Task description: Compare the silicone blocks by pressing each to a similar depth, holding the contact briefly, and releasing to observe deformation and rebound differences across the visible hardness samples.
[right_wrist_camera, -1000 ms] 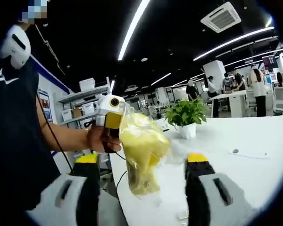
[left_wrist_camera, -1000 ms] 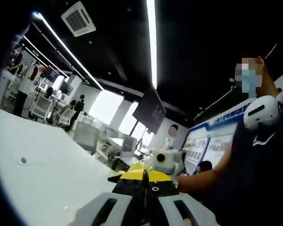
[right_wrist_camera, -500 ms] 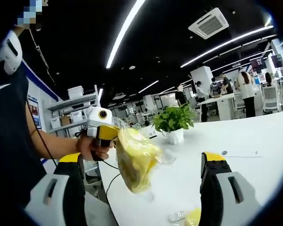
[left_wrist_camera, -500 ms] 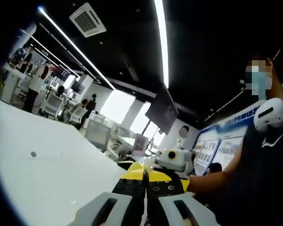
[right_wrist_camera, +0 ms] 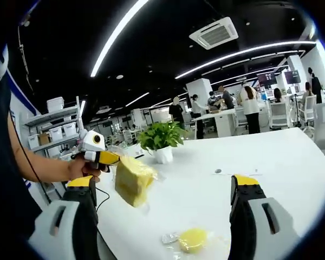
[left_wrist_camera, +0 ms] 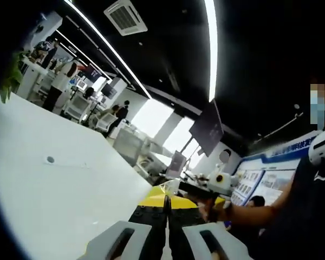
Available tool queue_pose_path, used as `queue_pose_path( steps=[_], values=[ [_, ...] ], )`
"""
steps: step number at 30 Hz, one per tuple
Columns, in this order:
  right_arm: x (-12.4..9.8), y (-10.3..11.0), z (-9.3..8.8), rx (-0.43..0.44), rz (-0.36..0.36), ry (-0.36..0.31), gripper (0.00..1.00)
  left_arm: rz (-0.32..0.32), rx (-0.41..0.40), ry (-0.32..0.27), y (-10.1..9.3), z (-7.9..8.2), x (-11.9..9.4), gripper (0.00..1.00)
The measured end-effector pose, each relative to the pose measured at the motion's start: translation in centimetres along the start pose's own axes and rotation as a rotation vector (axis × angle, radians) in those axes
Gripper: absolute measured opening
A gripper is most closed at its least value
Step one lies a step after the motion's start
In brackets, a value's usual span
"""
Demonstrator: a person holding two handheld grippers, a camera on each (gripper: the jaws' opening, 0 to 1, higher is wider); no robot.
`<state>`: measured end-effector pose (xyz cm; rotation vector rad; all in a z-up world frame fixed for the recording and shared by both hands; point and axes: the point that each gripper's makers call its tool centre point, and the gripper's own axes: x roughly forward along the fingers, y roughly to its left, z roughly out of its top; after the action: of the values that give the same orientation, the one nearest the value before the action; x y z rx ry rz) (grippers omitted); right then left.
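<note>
In the right gripper view a hand holds my left gripper [right_wrist_camera: 104, 158] up over the white table [right_wrist_camera: 281, 157]. It is shut on the top of a clear bag holding a yellow silicone block [right_wrist_camera: 132, 181], which hangs in the air. Its own jaws [left_wrist_camera: 165, 201] stand pressed together in the left gripper view. My right gripper [right_wrist_camera: 163, 181] is open wide with nothing between its fingers, and the bag hangs well beyond them. A second yellow block [right_wrist_camera: 192, 238] in a clear wrapper lies on the table between the right jaws. The right gripper [left_wrist_camera: 216, 181] also shows in the left gripper view, in a hand.
A potted green plant [right_wrist_camera: 160, 143] stands on the table behind the hanging bag. Shelves with boxes [right_wrist_camera: 54, 135] rise at the left. Several people stand at desks [right_wrist_camera: 249, 103] far back. The table top [left_wrist_camera: 54, 189] runs wide to the left.
My right gripper's jaws have opened wider. The left gripper with the hanging bag now sits farther off and to the left. The second wrapped block has come into view on the table.
</note>
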<state>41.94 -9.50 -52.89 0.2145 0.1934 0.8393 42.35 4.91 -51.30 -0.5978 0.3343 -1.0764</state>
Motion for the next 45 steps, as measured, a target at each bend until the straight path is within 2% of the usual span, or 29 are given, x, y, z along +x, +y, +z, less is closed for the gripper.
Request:
queue_pose_path(
  steps=[3, 7, 10, 16, 18, 20, 24, 26, 29, 32, 41, 43, 45],
  values=[
    [-1.3, -1.5, -0.9, -0.042, -0.066, 0.015, 0.97, 0.017, -0.023, 0.000, 1.1, -0.3, -0.1, 0.00],
    [-3.5, -3.3, -2.4, -0.037, -0.129, 0.026, 0.97, 0.044, -0.080, -0.004, 2.9, -1.3, -0.4, 0.00],
    [-4.8, -4.0, -3.1, -0.042, -0.168, 0.034, 0.97, 0.062, -0.104, -0.003, 3.8, -1.9, -0.5, 0.00],
    [-7.6, -5.9, -4.5, -0.104, -0.270, 0.056, 0.97, 0.114, -0.166, -0.011, 6.3, -3.2, -1.4, 0.00],
    [-8.5, -6.5, -5.0, -0.071, -0.288, 0.059, 0.97, 0.136, -0.187, -0.008, 7.3, -3.9, -1.9, 0.00],
    [-9.2, -7.0, -5.4, -0.076, -0.309, 0.072, 0.97, 0.150, -0.213, 0.006, 8.5, -4.8, -2.4, 0.00],
    [-10.2, -7.6, -6.0, -0.071, -0.336, 0.083, 0.97, 0.160, -0.269, 0.044, 10.4, -6.4, -3.0, 0.00],
    [-10.7, -7.7, -7.4, -0.106, -0.348, 0.129, 0.97, 0.174, -0.281, 0.046, 11.4, -6.9, -3.2, 0.00],
    [-11.4, -7.6, -8.9, -0.091, -0.355, 0.138, 0.97, 0.196, -0.311, 0.022, 12.6, -7.1, -3.4, 0.00],
    [-12.0, -7.8, -10.1, -0.113, -0.375, 0.161, 0.97, 0.220, -0.339, 0.003, 13.6, -7.5, -3.6, 0.00],
    [-12.9, -8.5, -11.2, -0.087, -0.390, 0.174, 0.97, 0.307, -0.411, 0.040, 16.7, -9.8, -3.7, 0.00],
    [-13.1, -8.6, -11.4, -0.086, -0.392, 0.180, 0.97, 0.319, -0.442, 0.023, 17.3, -9.9, -4.0, 0.00],
    [-13.4, -8.7, -11.9, -0.077, -0.396, 0.187, 0.97, 0.361, -0.455, 0.017, 18.5, -10.4, -4.8, 0.00]
  ],
)
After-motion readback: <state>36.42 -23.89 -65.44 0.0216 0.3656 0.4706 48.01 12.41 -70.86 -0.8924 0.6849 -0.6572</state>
